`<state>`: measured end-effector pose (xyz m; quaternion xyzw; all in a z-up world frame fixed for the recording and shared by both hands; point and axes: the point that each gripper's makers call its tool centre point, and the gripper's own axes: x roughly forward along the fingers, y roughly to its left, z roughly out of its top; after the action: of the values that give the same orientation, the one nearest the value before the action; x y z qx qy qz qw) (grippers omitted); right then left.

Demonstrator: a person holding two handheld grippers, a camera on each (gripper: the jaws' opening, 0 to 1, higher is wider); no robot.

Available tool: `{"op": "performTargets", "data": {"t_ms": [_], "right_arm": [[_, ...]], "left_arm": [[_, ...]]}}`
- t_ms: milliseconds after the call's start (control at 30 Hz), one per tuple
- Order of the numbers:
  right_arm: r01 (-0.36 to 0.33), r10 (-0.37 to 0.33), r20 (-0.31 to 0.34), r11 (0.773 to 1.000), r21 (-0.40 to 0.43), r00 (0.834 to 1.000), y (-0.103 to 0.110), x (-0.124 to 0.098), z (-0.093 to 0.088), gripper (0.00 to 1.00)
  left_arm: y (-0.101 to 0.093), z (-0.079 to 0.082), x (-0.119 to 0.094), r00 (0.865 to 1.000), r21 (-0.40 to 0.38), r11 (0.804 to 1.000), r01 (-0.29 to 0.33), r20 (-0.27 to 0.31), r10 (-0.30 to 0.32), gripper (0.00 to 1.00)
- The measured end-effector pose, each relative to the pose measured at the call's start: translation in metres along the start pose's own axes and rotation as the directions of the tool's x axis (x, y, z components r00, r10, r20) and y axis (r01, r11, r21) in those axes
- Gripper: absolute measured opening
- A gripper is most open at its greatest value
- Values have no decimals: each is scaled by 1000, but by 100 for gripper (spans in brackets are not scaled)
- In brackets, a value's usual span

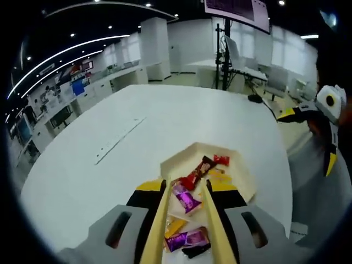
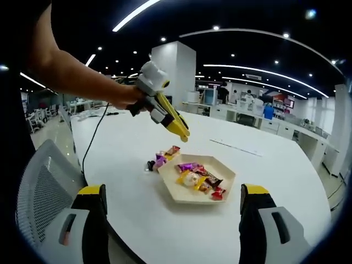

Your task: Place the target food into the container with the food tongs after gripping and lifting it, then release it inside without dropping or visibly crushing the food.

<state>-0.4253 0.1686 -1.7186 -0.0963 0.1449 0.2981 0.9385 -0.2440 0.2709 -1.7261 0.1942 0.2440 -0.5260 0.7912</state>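
Wooden tongs (image 1: 187, 220) in left gripper (image 1: 186, 217), arms spread w/ nothing pinched, hover above purple candy (image 1: 186, 198) beside hex tray (image 2: 224, 193); approach step, next: drop, pinch gently; right gripper (image 2: 170, 220) wide apart.

Counts: 1 hexagonal cream tray (image 2: 220, 193) on 1 white table (image 2: 264, 165). Wrapped candies (image 2: 193, 177) in the tray: roughly 7–8, overlapping, exact number unclear. Outside the tray, a small pile of candies (image 2: 160, 158) on the table: about 3–4, including 1 purple and 1 dark. 2 grippers: left gripper (image 2: 181, 132), right gripper (image 2: 173, 206). 1 mesh office chair (image 2: 38, 181).
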Motion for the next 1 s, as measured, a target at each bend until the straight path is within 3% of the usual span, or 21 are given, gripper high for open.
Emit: {"op": "performTargets", "data": {"t_ms": [167,233,467,667,733,767,1000], "right_arm": [[-7,7,-5,1000,-4,1000,2,0,-1,99],[-10,10,-7,1000,-5,1000,2,1,-1,99],[-15,15,-16,1000,-4,1000,4,1,-2,99],[-21,21,-21,1000,-4,1000,5,2,-4,99],[-19,19,-23,1000,-2,1000,4,2,-5,99],[-19,19,-23,1000,-2,1000,4,2,-5,99],[-17,17,-22,1000,1,1000,4,2,-4,99]], "left_arm": [[-7,-30,-13,1000,47,999,25,-8,-25,25],[-5,-49,-17,999,38,999,16,-51,-14,25],[-4,-82,-31,997,7,1000,24,-72,-23,25],[-8,-111,-33,990,70,996,51,-132,-41,25],[-12,-114,-33,990,70,995,67,-131,-57,25],[-11,-122,-29,987,84,994,76,-148,-63,25],[-11,-124,-22,982,109,988,106,-165,-87,25]]}}
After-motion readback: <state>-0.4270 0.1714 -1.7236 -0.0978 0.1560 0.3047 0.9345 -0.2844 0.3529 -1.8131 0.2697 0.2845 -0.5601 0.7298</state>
